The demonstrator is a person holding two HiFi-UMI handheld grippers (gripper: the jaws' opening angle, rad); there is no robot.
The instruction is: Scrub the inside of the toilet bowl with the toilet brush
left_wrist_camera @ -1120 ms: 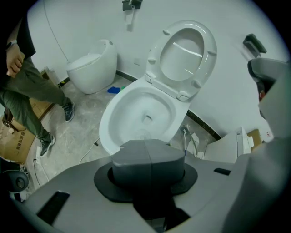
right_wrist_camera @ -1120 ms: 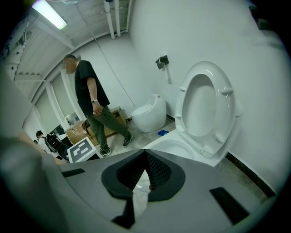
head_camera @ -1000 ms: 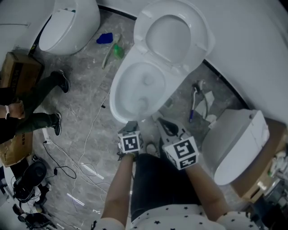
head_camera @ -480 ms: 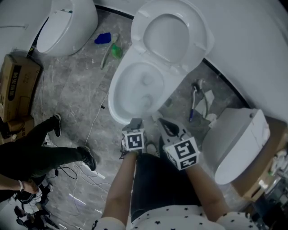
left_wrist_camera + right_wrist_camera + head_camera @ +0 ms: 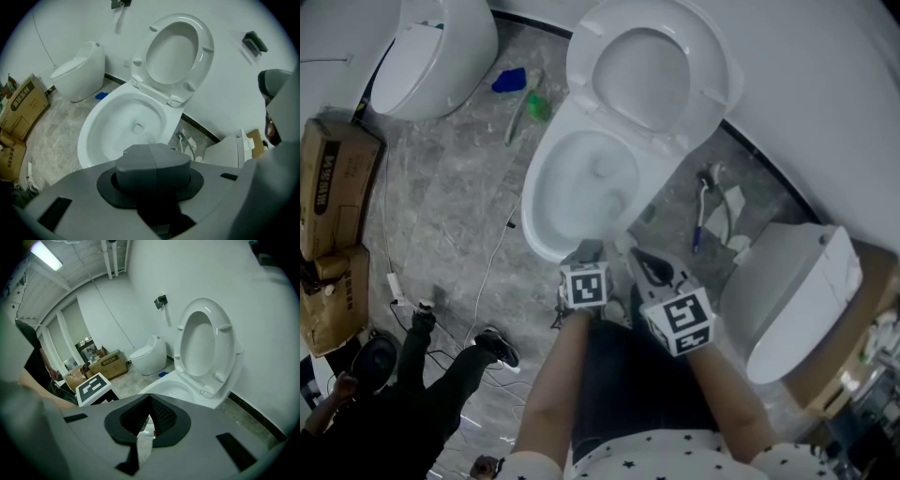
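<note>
The white toilet stands with its lid and seat raised; its bowl rim lies just ahead of both grippers. My left gripper hovers at the bowl's near rim, jaws shut with nothing in them. My right gripper is beside it on the right, its tips together and holding nothing. A brush-like tool with a blue handle lies on the floor right of the toilet. Neither gripper touches it.
A second toilet stands at far left, with a blue object and a green-tipped stick on the floor between. Cardboard boxes, cables and a bystander are at left. Another white fixture sits at right.
The bystander has walked from the middle left down to the lower left. My left gripper has edged slightly right, toward the bowl. The right gripper has hardly moved.
</note>
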